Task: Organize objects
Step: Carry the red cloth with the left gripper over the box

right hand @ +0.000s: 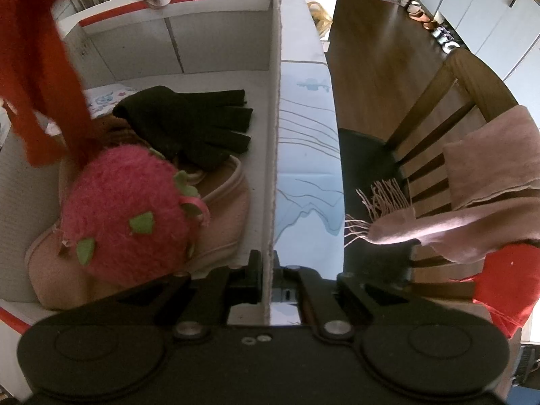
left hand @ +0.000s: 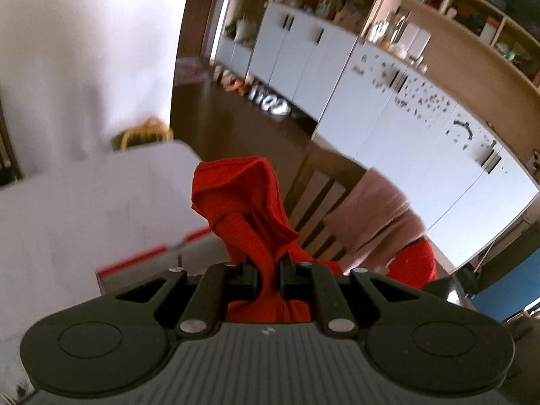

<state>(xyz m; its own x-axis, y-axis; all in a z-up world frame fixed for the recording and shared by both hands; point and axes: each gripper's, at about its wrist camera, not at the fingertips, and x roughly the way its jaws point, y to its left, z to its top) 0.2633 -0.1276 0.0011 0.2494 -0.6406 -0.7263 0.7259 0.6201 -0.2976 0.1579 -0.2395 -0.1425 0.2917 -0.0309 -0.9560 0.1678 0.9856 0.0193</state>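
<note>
My left gripper is shut on a red cloth, bunched between its jaws and standing up in front of them. In the right wrist view the same red cloth hangs over the far left of an open white cardboard box. My right gripper is shut on the box's upright right wall. Inside the box lie a black fingerless glove, a fuzzy pink strawberry toy and a pale pink cloth item under them.
The box stands on a table with a pale blue patterned cover. A wooden chair to the right carries a pink fringed scarf and another red fabric. White cabinets and shelves line the far wall.
</note>
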